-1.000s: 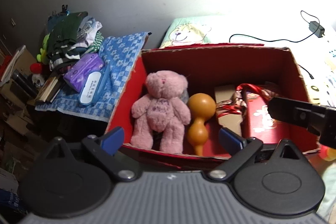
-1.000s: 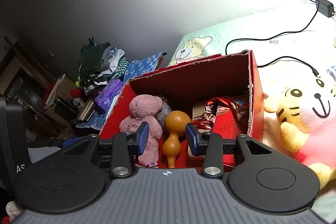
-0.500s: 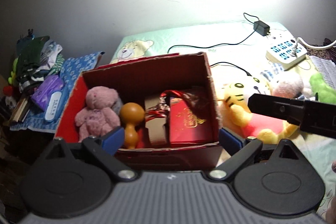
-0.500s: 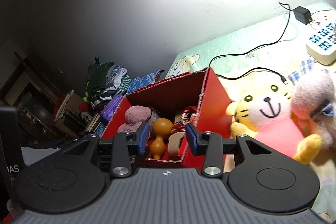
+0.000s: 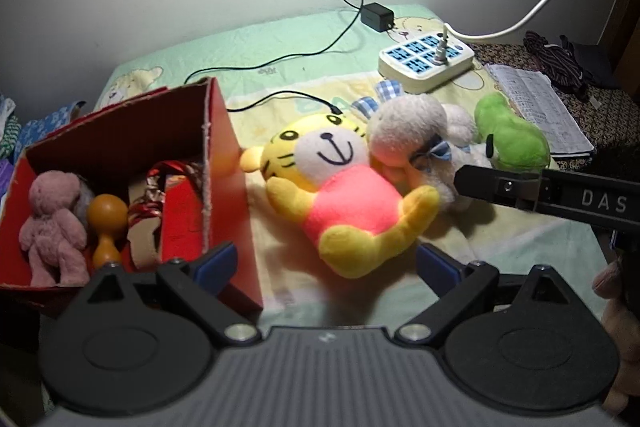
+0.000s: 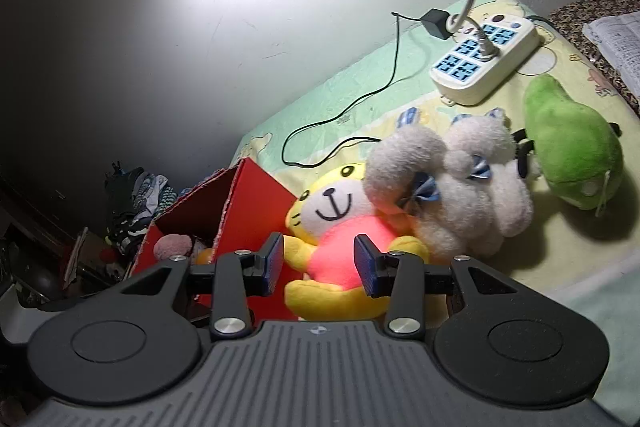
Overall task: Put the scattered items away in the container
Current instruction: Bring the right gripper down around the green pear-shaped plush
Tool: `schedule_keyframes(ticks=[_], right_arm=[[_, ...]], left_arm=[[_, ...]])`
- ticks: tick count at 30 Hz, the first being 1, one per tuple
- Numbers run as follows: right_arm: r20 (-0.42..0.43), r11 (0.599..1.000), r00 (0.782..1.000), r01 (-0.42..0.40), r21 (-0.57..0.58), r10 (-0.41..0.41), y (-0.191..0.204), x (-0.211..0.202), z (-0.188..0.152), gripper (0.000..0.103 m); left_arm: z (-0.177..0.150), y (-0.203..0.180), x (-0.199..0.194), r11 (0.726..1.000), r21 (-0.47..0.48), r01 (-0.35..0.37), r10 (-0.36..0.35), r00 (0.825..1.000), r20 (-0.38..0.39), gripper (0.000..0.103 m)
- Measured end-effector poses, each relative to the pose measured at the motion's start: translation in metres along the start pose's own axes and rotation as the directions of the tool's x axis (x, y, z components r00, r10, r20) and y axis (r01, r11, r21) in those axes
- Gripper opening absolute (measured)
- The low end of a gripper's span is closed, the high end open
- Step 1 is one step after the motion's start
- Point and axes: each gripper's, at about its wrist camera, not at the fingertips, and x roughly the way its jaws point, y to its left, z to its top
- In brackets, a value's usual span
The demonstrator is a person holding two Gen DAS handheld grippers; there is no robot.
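Observation:
A red cardboard box [image 5: 228, 187] [image 6: 256, 195] stands on the bed at the left and holds a pink teddy [image 5: 54, 227], an orange gourd [image 5: 106, 223] and red gift packs [image 5: 180, 211]. A yellow tiger plush [image 5: 344, 195] [image 6: 332, 235] lies just right of the box. A grey-white sheep plush [image 5: 416, 143] [image 6: 452, 199] and a green plush [image 5: 508, 143] [image 6: 572, 159] lie further right. My left gripper [image 5: 326, 263] is wide open and empty, near the tiger's feet. My right gripper [image 6: 319, 263] is open and empty, just before the tiger's pink belly.
A white power strip [image 5: 426, 61] [image 6: 484, 55] with black cables [image 5: 280, 61] lies on the bed behind the plush toys. A notebook [image 5: 536, 107] lies at the right. Clothes [image 6: 136, 195] are piled left of the bed. The right gripper's body [image 5: 560, 195] crosses the left wrist view.
Both grippers have swung right, from facing the box's inside to facing the plush toys on the bed. Both stay open and empty.

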Motion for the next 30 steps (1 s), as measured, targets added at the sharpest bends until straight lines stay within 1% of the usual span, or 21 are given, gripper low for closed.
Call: schedule_keyframes(ticks=[4,7,9,11,14,16,17,19,22,24,25,26,28,30], right_arm=[[0.016,0.997,0.998,0.066,0.026,-0.066,-0.028,-0.014,0.0,0.042],[0.046,0.991,0.992,0.115,0.072,-0.119,-0.054,-0.03,0.006,0.042],[0.08,0.984,0.986,0.14,0.108,-0.149,-0.07,-0.042,0.013,0.042],[0.11,0.977,0.978,0.162,0.136,-0.178,-0.083,-0.051,0.025,0.042],[0.147,0.968,0.965,0.196,0.155,-0.219,-0.097,-0.06,0.04,0.042],[0.156,0.964,0.959,0.212,0.164,-0.237,-0.106,-0.061,0.047,0.042],[0.153,0.961,0.958,0.219,0.168,-0.244,-0.11,-0.058,0.052,0.042],[0.137,0.955,0.955,0.24,0.172,-0.265,-0.12,-0.053,0.06,0.042],[0.118,0.952,0.956,0.247,0.178,-0.27,-0.133,-0.045,0.073,0.043],[0.112,0.954,0.96,0.232,0.188,-0.256,-0.14,-0.039,0.083,0.047],[0.104,0.955,0.963,0.224,0.193,-0.247,-0.144,-0.036,0.088,0.053],[0.09,0.957,0.967,0.216,0.194,-0.237,-0.148,-0.032,0.092,0.055],[0.057,0.957,0.971,0.217,0.192,-0.231,-0.155,-0.021,0.1,0.055],[0.032,0.96,0.976,0.206,0.187,-0.216,-0.162,-0.013,0.105,0.055]], left_arm=[[0.008,-0.023,0.006,0.996,0.048,0.076,-0.077,0.997,0.003,0.096],[0.015,-0.043,0.015,0.988,0.086,0.127,-0.128,0.992,0.005,0.095],[0.023,-0.055,0.023,0.979,0.099,0.176,-0.176,0.984,-0.007,0.091],[0.031,-0.068,0.03,0.969,0.109,0.222,-0.222,0.975,-0.015,0.09],[0.041,-0.087,0.041,0.954,0.128,0.27,-0.271,0.963,-0.013,0.09],[0.049,-0.099,0.048,0.941,0.146,0.306,-0.308,0.951,-0.011,0.09],[0.055,-0.107,0.054,0.933,0.157,0.324,-0.327,0.945,-0.008,0.089],[0.065,-0.121,0.065,0.925,0.168,0.34,-0.345,0.939,-0.003,0.088],[0.078,-0.134,0.082,0.91,0.16,0.382,-0.386,0.923,-0.004,0.088],[0.083,-0.141,0.095,0.9,0.153,0.408,-0.41,0.912,-0.019,0.088],[0.085,-0.143,0.101,0.897,0.148,0.417,-0.417,0.908,-0.029,0.088],[0.086,-0.146,0.108,0.893,0.142,0.427,-0.426,0.904,-0.039,0.088],[0.088,-0.149,0.121,0.89,0.126,0.438,-0.433,0.899,-0.059,0.088],[0.09,-0.149,0.136,0.885,0.092,0.457,-0.449,0.889,-0.093,0.088]])
